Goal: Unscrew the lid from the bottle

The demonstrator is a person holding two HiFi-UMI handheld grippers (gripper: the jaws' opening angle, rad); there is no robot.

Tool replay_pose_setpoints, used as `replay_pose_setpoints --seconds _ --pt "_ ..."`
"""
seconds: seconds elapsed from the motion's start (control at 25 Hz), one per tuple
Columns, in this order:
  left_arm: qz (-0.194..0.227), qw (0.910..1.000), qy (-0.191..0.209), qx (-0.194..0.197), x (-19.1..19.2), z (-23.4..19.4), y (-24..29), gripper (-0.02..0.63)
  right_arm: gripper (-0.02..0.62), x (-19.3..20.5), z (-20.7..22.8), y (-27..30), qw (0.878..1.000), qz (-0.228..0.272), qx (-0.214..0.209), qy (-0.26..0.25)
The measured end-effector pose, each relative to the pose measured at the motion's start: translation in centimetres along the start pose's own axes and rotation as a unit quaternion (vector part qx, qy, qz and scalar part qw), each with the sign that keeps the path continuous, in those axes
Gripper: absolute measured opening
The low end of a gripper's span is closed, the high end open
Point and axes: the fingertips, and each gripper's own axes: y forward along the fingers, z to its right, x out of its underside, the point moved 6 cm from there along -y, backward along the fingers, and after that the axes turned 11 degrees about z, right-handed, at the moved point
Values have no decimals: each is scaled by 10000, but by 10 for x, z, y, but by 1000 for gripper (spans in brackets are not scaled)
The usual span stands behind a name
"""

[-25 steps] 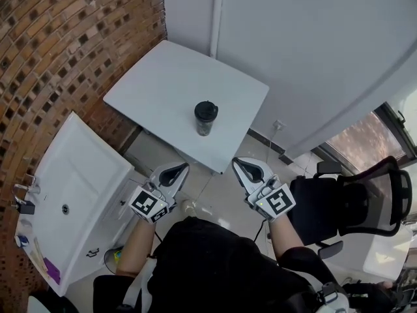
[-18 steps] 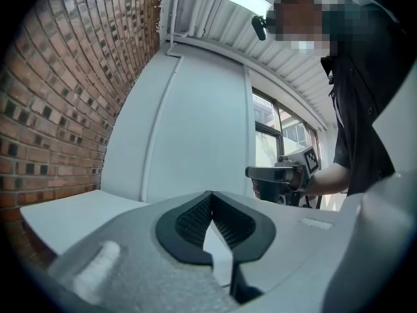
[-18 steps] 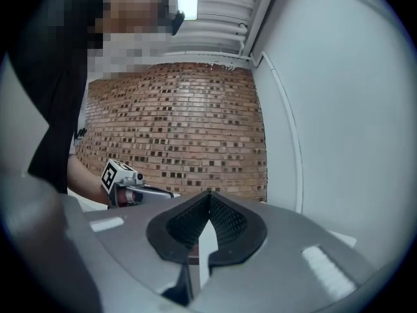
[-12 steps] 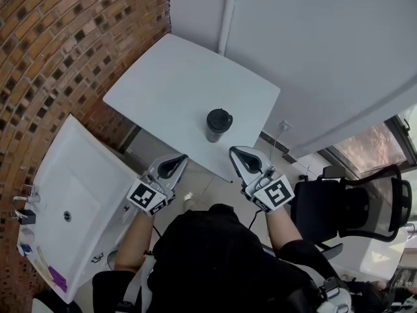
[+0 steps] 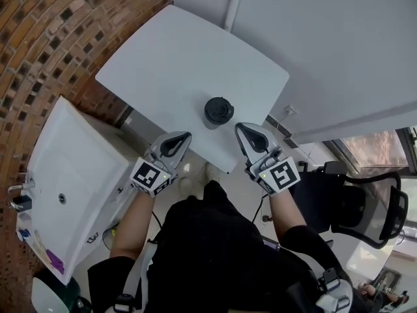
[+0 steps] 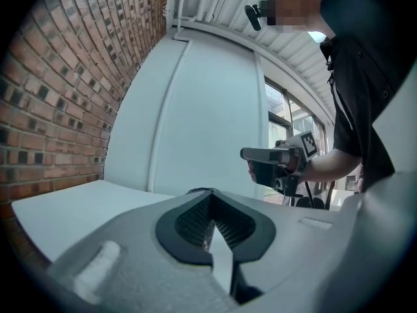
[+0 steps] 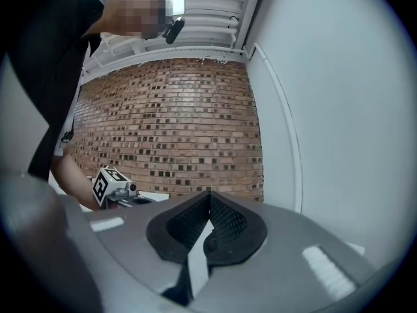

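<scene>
On table (image 5: 163, 64) by brick wall (image 5: 39, 38), capped bottle (image 5: 219, 111) near edge, sink (image 5: 78, 168) alongside; L gripper (image 5: 185, 136) & R gripper (image 5: 240, 128) closed, empty.

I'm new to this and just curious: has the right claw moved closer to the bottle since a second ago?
Yes. The right claw has moved forward, past the edge of the table, toward the bottle.
</scene>
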Motion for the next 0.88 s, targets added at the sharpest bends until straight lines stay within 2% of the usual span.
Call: replay_pose_setpoints --seconds 0.2,0.36,0.44,0.52,0.68,0.76,0.84,0.88 --pt "-168 9997 -93 -153 15 -6 9 6 6 7 23 2 9999 128 -72 59" --pt "-260 9993 -129 -251 30 -9 20 30 6 25 36 -4 9997 110 26 235" --pt "-271 9992 -100 -270 35 -12 24 81 6 38 44 -6 9994 24 94 321" --pt "-369 9989 -76 -273 46 -14 27 199 6 53 47 -9 9989 -106 130 439" --pt "-550 9980 -226 -232 83 -17 36 332 6 81 46 -19 9964 -392 232 719" --pt "-653 9974 -199 -223 97 -22 47 371 6 92 49 -23 9952 -438 293 823" --pt "-800 9965 -23 -247 110 -28 56 382 6 100 50 -25 9943 -481 310 902" --pt "-859 9959 83 -274 117 -31 59 414 6 104 51 -26 9939 -504 304 929"
